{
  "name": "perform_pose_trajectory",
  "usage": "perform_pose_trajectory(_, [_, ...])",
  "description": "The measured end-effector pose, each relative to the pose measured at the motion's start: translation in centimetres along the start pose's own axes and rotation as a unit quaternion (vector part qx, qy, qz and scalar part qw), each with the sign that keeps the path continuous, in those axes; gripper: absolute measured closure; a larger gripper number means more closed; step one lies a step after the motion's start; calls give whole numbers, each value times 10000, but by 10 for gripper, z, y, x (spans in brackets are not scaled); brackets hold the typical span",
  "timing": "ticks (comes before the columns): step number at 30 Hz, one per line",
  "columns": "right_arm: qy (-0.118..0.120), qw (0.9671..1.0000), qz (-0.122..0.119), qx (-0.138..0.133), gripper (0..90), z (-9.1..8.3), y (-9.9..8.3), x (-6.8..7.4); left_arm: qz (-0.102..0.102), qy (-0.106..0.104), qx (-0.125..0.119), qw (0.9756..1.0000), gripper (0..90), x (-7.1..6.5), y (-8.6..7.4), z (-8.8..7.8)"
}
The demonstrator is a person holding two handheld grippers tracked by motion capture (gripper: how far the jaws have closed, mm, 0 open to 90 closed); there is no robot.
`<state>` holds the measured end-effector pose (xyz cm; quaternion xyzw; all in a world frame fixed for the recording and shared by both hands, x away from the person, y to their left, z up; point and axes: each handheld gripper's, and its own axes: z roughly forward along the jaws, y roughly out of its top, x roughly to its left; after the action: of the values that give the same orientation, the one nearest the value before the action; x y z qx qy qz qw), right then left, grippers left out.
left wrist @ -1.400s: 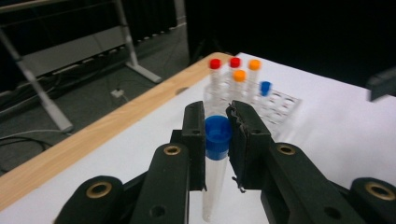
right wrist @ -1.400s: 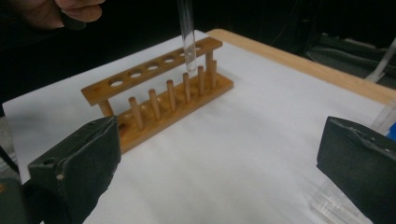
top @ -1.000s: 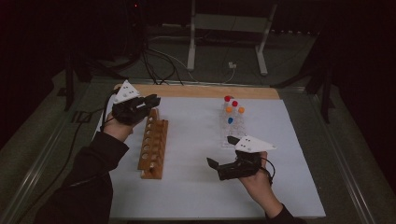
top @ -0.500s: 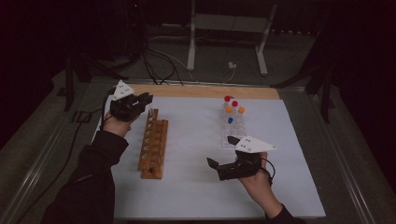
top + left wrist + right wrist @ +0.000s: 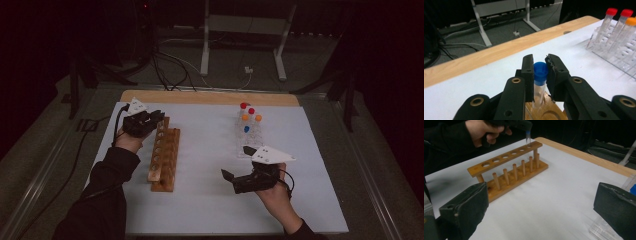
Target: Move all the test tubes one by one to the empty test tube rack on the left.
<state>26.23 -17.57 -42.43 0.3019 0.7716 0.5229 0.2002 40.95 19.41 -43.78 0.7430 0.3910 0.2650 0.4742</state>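
Note:
My left gripper [image 5: 151, 119] is shut on a clear tube with a blue cap [image 5: 540, 72], its pads clamped just under the cap. The tube [image 5: 528, 138] hangs upright with its lower end at the farthest hole of the wooden rack [image 5: 164, 156], whose top board [image 5: 548, 113] lies right below the jaws. My right gripper [image 5: 238, 163] rests low over the white mat at the front right, jaws wide open with nothing between them [image 5: 541, 207], facing the wooden rack [image 5: 509, 167].
A clear plastic rack [image 5: 248, 136] at the back right holds tubes with red, orange and blue caps [image 5: 619, 22]. The white mat [image 5: 205, 200] lies on a wooden tabletop; cables and a metal stand sit on the floor beyond.
The left gripper has come down with the blue-capped tube onto the far end of the wooden rack. The right gripper has stayed put.

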Motion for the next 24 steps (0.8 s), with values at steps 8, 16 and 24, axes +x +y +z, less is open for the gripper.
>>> perform_pose_trajectory(8, [14,10000,9,20,0,1,0,-1,-80,23,57,9999,780,1,-14,10])
perform_pose_trajectory(16, [69,10000,-14,13,0,-1,1,0,-61,-86,197,9997,771,2,-12,10])
perform_pose_trajectory(24, [49,10000,71,-50,0,-10,8,-15,-68,-217,165,9996,414,-5,-9,4])
